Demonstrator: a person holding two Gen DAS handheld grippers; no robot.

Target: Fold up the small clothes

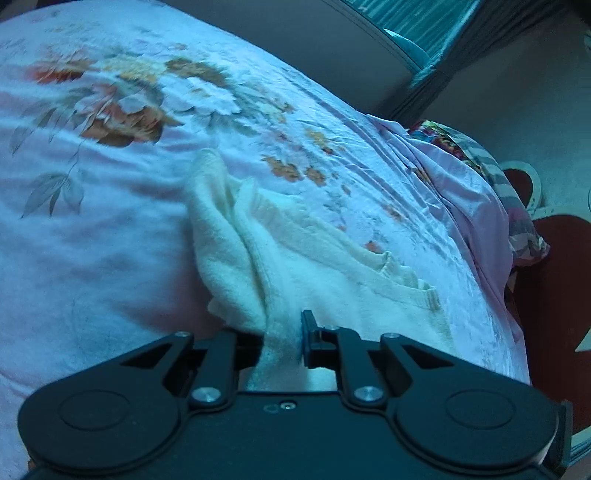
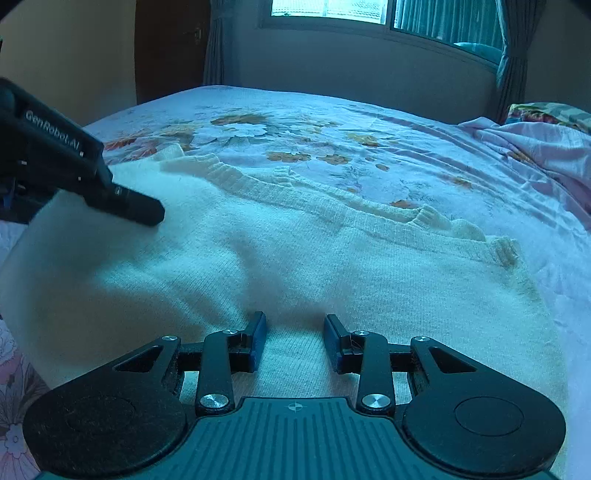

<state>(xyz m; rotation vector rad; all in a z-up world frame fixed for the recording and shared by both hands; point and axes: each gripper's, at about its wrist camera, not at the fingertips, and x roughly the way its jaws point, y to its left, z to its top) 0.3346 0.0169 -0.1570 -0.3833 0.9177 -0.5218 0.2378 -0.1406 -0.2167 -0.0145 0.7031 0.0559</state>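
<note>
A cream knit sweater (image 2: 295, 258) lies spread on a floral bedsheet (image 2: 369, 125); its ribbed edge runs across the far side. My right gripper (image 2: 294, 334) is open, with the jaws apart just over the sweater's near part. My left gripper (image 1: 282, 332) is shut on a bunched fold of the sweater (image 1: 258, 243), which rises in a ridge from the jaws. The left gripper also shows in the right wrist view (image 2: 144, 212), at the sweater's left edge.
The bed's floral sheet (image 1: 110, 184) extends far and left. Crumpled pink bedding (image 2: 535, 147) and a colourful pillow (image 2: 554, 112) lie at the right. A wall and a curtained window (image 2: 369, 11) stand behind. A red floor mat (image 1: 554, 277) lies beside the bed.
</note>
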